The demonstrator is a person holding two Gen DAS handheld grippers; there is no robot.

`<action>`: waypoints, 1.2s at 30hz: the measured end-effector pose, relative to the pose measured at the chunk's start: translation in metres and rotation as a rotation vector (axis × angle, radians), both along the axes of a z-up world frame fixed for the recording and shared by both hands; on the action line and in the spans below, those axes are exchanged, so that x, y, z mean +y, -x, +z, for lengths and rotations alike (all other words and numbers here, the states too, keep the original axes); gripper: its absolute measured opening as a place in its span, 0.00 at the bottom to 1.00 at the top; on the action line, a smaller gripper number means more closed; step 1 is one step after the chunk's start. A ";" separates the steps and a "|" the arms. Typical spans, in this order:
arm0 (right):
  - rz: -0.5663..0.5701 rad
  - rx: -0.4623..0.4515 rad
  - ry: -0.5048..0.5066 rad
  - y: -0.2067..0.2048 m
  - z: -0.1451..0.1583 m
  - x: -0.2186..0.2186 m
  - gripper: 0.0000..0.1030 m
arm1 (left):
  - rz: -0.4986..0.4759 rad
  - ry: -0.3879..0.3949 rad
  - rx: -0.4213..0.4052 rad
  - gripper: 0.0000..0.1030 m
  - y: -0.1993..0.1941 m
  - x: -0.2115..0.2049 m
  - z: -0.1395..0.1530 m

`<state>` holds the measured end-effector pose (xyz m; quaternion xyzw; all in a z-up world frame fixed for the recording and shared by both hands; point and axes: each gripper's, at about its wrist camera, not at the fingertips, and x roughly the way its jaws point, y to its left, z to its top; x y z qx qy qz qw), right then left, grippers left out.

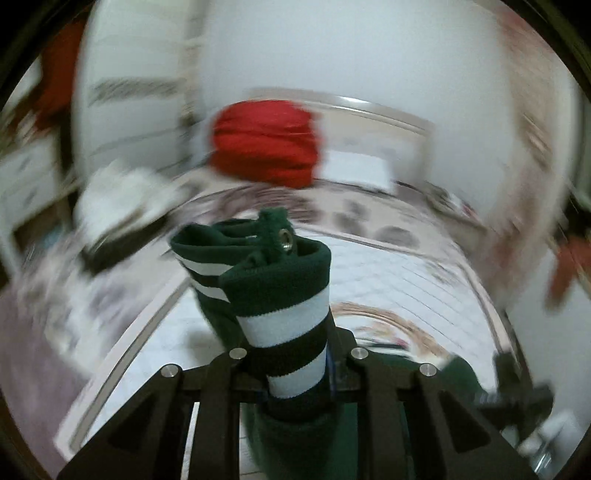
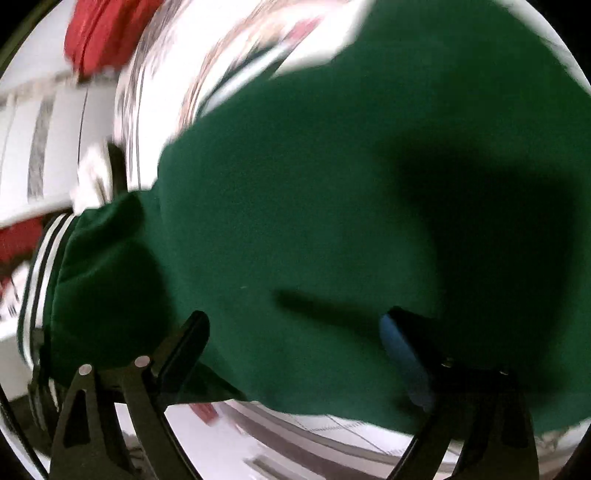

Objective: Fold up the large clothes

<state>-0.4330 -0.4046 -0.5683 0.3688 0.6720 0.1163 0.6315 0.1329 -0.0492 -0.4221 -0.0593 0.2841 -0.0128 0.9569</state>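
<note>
In the left wrist view, a dark green garment's ribbed band (image 1: pixel 280 295) with white and black stripes and a metal snap stands up between the fingers. My left gripper (image 1: pixel 295 354) is shut on that band, lifted above the bed. More green cloth hangs below the jaws. In the right wrist view, the broad green body of the garment (image 2: pixel 332 184) fills the frame, with its striped band (image 2: pixel 40 258) at the left edge. My right gripper (image 2: pixel 293 321) stands open just over the cloth, its blue-padded finger (image 2: pixel 399 347) at the right, with no fold pinched between the pads.
The quilted white bed cover (image 1: pixel 388 266) with a patterned border lies under the garment. A red cloth pile (image 1: pixel 264 144) sits at the far end by the headboard and shows again as red cloth (image 2: pixel 99 33) at the top left. Blurred white items (image 1: pixel 122 195) lie to the left.
</note>
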 end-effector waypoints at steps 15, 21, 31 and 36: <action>-0.369 0.122 0.152 0.130 -0.027 -0.248 0.89 | -0.801 -0.300 0.193 0.16 0.028 -0.280 -0.095; -0.331 0.113 0.145 0.164 -0.002 -0.282 0.90 | -0.822 -0.370 0.380 0.25 0.026 -0.296 -0.134; -0.245 -0.039 0.043 0.116 0.070 -0.229 0.90 | -0.640 0.031 0.430 0.85 0.023 -0.230 -0.057; -0.175 -0.101 -0.078 0.066 0.059 -0.185 0.90 | -0.366 0.181 0.508 0.85 -0.005 -0.156 -0.060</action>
